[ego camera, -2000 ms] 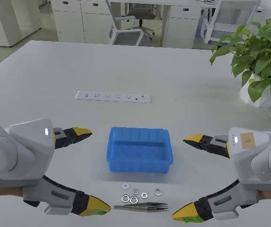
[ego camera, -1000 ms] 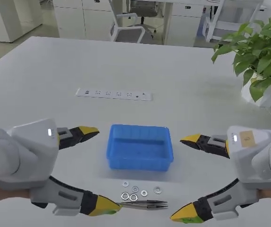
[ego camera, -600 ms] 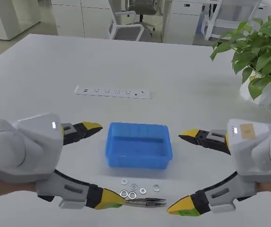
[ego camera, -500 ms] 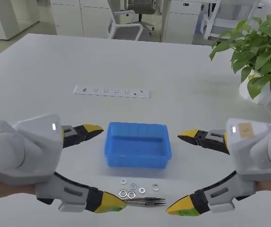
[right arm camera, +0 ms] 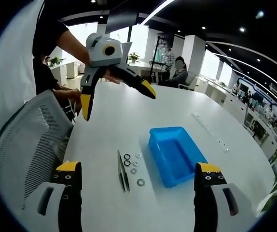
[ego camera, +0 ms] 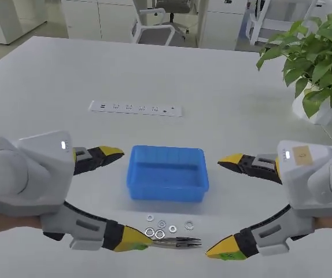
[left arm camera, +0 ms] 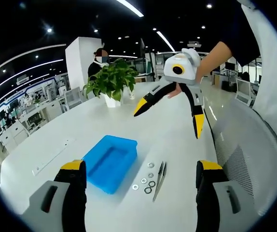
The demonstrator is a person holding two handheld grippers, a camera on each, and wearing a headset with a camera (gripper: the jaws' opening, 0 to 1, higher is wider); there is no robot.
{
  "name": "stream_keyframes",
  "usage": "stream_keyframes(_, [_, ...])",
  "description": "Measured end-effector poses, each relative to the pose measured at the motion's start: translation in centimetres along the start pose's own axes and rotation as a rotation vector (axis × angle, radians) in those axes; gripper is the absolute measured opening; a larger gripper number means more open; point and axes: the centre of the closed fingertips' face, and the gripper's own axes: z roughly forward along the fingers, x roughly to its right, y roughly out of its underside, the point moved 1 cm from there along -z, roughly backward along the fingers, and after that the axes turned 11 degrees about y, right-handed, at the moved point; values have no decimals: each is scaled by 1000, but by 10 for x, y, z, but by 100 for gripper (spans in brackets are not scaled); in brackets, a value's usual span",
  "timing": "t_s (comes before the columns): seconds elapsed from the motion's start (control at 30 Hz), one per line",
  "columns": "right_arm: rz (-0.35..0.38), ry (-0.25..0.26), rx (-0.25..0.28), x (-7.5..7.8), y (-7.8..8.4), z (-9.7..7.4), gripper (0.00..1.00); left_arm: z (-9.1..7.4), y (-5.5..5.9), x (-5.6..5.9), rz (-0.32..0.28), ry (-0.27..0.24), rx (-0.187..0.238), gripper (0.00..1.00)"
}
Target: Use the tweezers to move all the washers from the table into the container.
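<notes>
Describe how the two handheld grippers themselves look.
Both the left gripper and right gripper have rounded white housings, with curved grey-and-black jaws ending in yellow tips. The left housing carries a small lit indicator. The right one bears a tan sticker, and its lower jaw tip has a green patch.

Six washers (ego camera: 162, 223), one tweezers (ego camera: 174, 242), one container (ego camera: 167, 174)

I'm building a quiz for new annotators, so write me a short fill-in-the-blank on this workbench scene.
The container is coloured ___. The washers lie on the table between the container and the ___. The left gripper and right gripper are both ___, holding nothing.
Missing words: blue; tweezers; open.
</notes>
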Motion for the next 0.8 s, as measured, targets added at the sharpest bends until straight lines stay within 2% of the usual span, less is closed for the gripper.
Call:
stream_keyframes(0.2, [4, 11, 6, 3, -1, 1, 97, 0, 2, -1, -10, -9, -1, 100])
stream_keyframes(0.3, [9, 20, 16, 6, -3, -1, 92, 1, 5, -1, -15, -8, -6, 100])
stream_keyframes(0.4, [25, 27, 15, 8, -3, 0, 92, 3, 12, 3, -37, 2, -17, 100])
stream_keyframes(0.63, [21, 20, -13, 7, 5, 4, 89, 9, 24, 10, -37, 22, -48, 100])
stream_keyframes(0.73, [39, 4, -34, 5, 8, 7, 86, 11, 29, 11, -37, 31, -56, 100])
stream_keyframes(0.8, [37, 0, -31, 3, 8, 9, 85, 12, 33, 9, -47, 28, -59, 100])
